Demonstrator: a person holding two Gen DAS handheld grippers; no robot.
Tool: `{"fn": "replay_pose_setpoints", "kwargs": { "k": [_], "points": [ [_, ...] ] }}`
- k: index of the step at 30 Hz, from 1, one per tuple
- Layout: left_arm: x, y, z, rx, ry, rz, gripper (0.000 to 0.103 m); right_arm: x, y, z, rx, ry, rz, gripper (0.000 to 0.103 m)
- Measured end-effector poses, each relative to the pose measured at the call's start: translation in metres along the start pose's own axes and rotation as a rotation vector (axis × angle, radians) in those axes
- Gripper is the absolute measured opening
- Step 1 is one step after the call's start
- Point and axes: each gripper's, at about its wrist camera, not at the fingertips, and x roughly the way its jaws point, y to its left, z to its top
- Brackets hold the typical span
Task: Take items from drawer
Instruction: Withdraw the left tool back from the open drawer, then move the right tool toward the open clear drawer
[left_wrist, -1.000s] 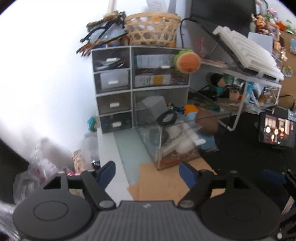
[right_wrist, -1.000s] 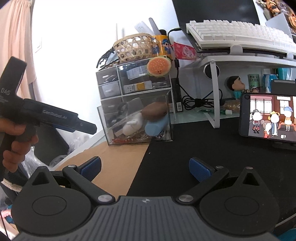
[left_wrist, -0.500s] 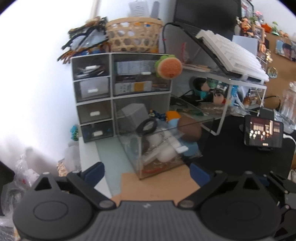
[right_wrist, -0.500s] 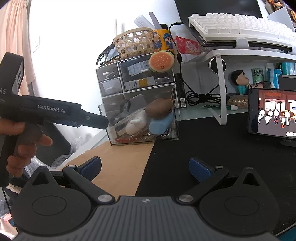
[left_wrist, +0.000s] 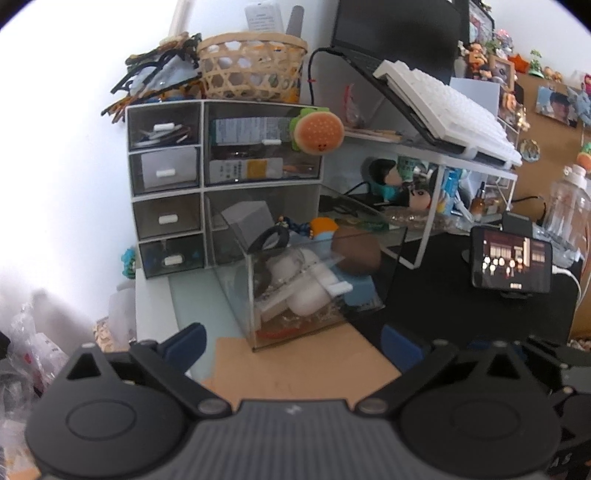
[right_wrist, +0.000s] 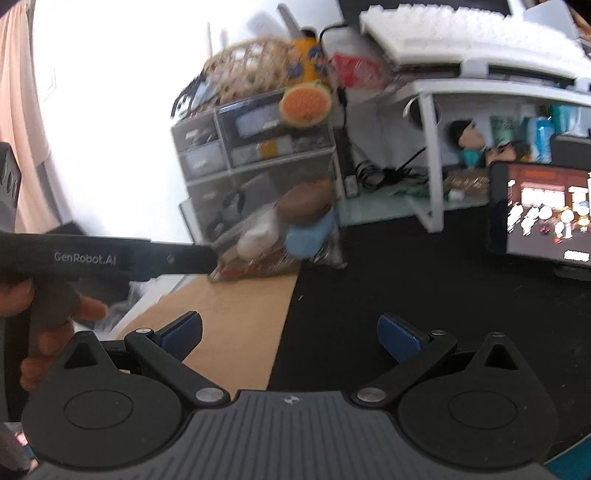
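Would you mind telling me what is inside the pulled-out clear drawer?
The drawer holds a brown plush, a blue item, white rounded pieces and a black loop. Whatever lies on its floor beneath them is covered and unclear.

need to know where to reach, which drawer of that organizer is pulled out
The large clear drawer at the organizer's lower right: it juts toward the camera, full of items, over the brown mat. The small drawers in the left column and the wide upper-right one sit flush.
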Motion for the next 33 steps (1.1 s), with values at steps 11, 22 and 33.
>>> {"fn": "replay_pose_setpoints", "kwargs": {
  "k": [11,22,33],
  "points": [
    [0.0,0.0,-0.013,0.006,-0.019,-0.035,0.103,0.002,0.004,-0.001,0.001,-0.015,-0.023,0.103],
    [-0.005,0.002,-0.017,0.017,-0.035,-0.07,0.103,0.011,0.019,-0.009,-0.128,-0.023,-0.147,0.103],
    [-0.02,-0.006,-0.012,0.057,-0.042,-0.077,0.103,0.007,0.01,0.004,-0.05,-0.016,-0.155,0.103]
  ]
}}
